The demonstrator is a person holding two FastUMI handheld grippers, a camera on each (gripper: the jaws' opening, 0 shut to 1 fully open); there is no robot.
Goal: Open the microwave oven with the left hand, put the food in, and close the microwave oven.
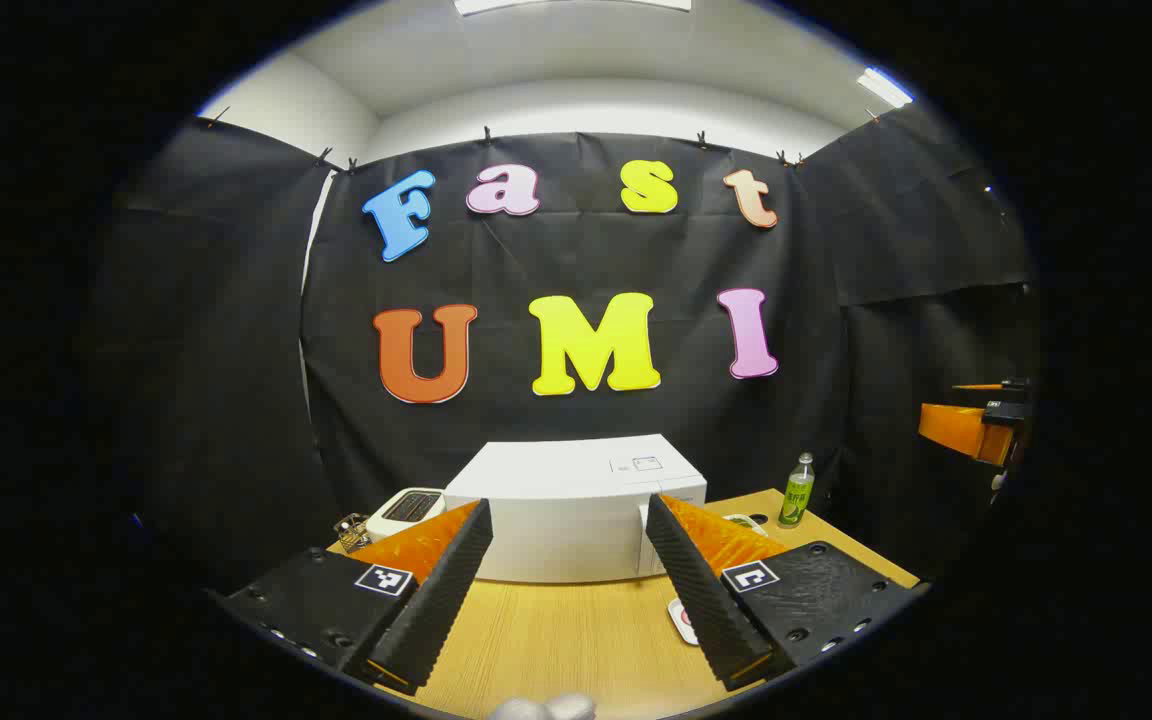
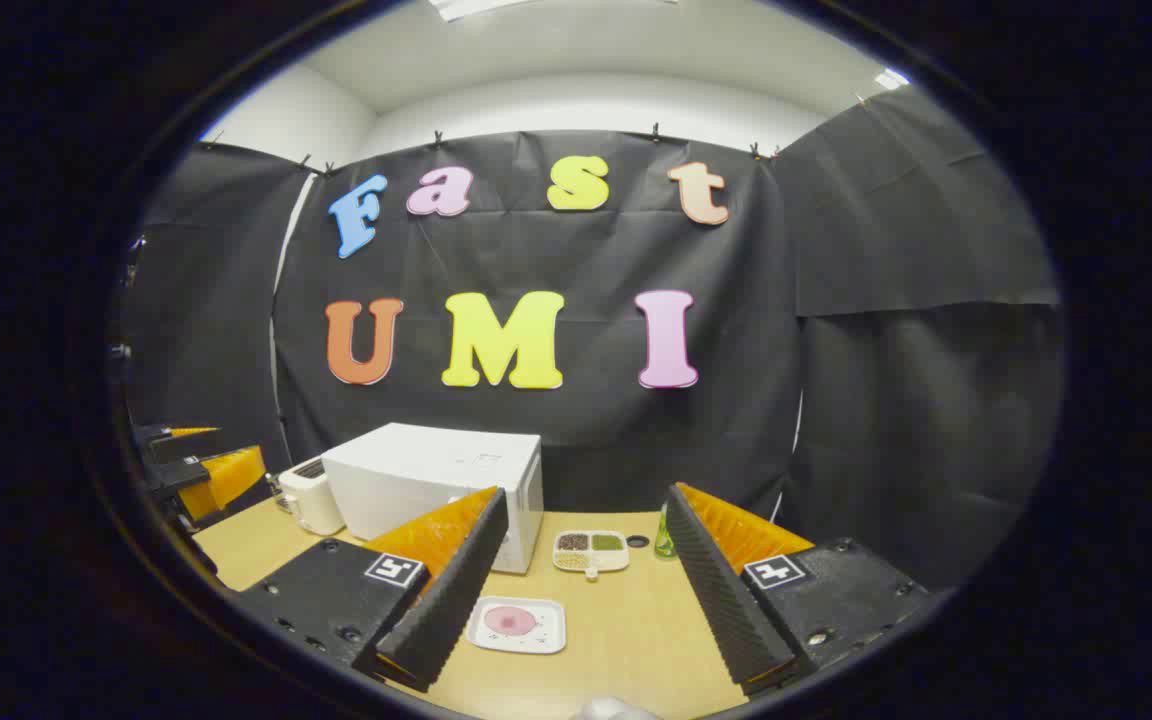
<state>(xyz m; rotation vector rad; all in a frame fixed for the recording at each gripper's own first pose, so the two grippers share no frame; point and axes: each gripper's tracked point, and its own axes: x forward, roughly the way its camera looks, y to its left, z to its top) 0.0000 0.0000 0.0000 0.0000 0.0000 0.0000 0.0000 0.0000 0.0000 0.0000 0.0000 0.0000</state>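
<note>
Standing on the wooden table (image 2: 626, 610): white microwave oven (image 1: 566, 510), door shut. Left gripper (image 1: 566, 580), jaws spread and empty, is short of the microwave, which lies ahead between its fingers. Right gripper (image 2: 576, 590), jaws likewise spread and empty, hangs in front and to the right of the microwave. Food plate (image 2: 516, 624) lies before the microwave, between the right fingers; sectioned tray (image 2: 592, 550) beside the microwave; toaster (image 2: 308, 498) on its other side.
</note>
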